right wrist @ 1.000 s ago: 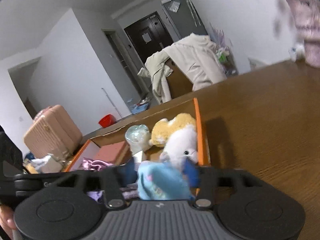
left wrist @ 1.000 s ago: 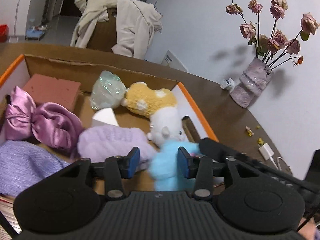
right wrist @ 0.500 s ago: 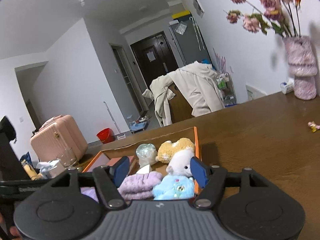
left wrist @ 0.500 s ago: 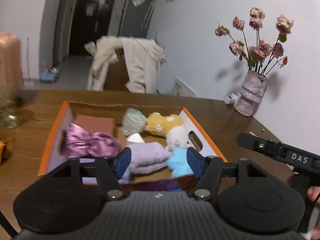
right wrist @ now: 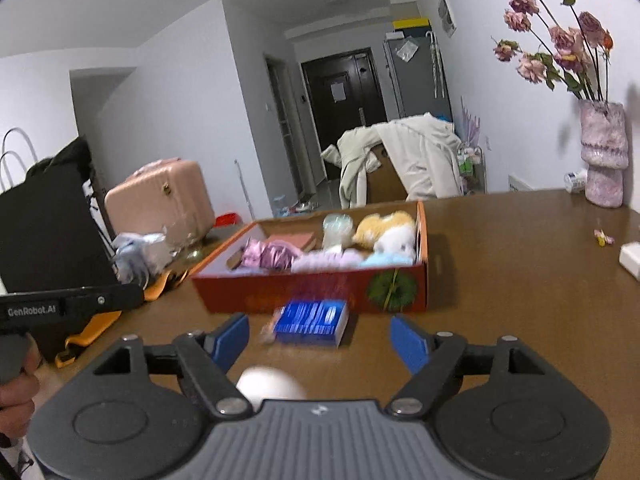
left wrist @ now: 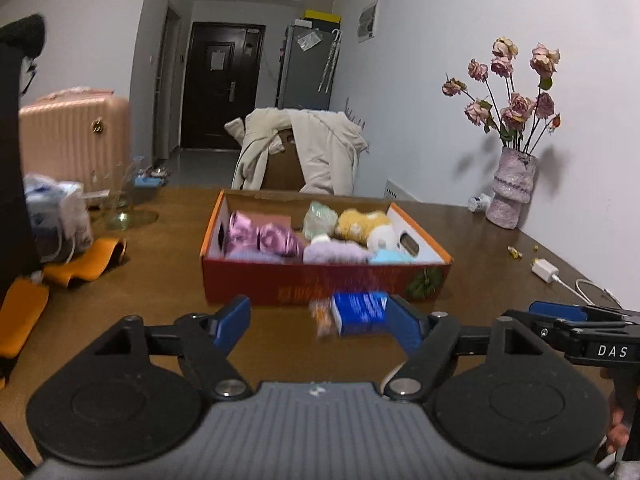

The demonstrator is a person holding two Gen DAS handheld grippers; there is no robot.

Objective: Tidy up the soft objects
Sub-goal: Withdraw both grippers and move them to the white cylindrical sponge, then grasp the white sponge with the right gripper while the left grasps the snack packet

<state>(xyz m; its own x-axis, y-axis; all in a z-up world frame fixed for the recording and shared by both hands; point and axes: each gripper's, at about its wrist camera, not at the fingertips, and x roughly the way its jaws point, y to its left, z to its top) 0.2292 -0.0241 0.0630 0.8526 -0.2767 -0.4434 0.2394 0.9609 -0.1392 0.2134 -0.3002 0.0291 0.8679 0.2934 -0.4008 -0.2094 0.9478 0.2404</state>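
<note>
Left claw (left wrist: 318, 318): blue pads spread wide with nothing gripped; its jaws have just been opening, and only the worktop and a blurred blue packet show between them.
Right claw (right wrist: 320, 338): likewise wide apart and empty, jaws just been opening, hanging back from the box.
Soft things: a shiny pink satin bundle (left wrist: 262, 236), a lilac knitted cloth (left wrist: 334, 250), a yellow plush toy (left wrist: 362, 222), a white plush toy (right wrist: 394, 240) and a pale blue plush toy (left wrist: 390, 257) all lie inside the orange-rimmed red cardboard box (left wrist: 320, 286).
Box position: on the brown wooden worktop (right wrist: 520, 280), ahead of both claws.
Loose items: the blue rectangular packet (right wrist: 312, 320) lies just in front of the box; a blurred white rounded object (right wrist: 270, 388) sits close under the right claw, its material not clear.
Handling: the plush and cloth look light and squashy, unlikely to break; they should compress, so pinch a thick middle fold or body, not a trailing edge.
Task stage: sorting appears nearly finished.
</note>
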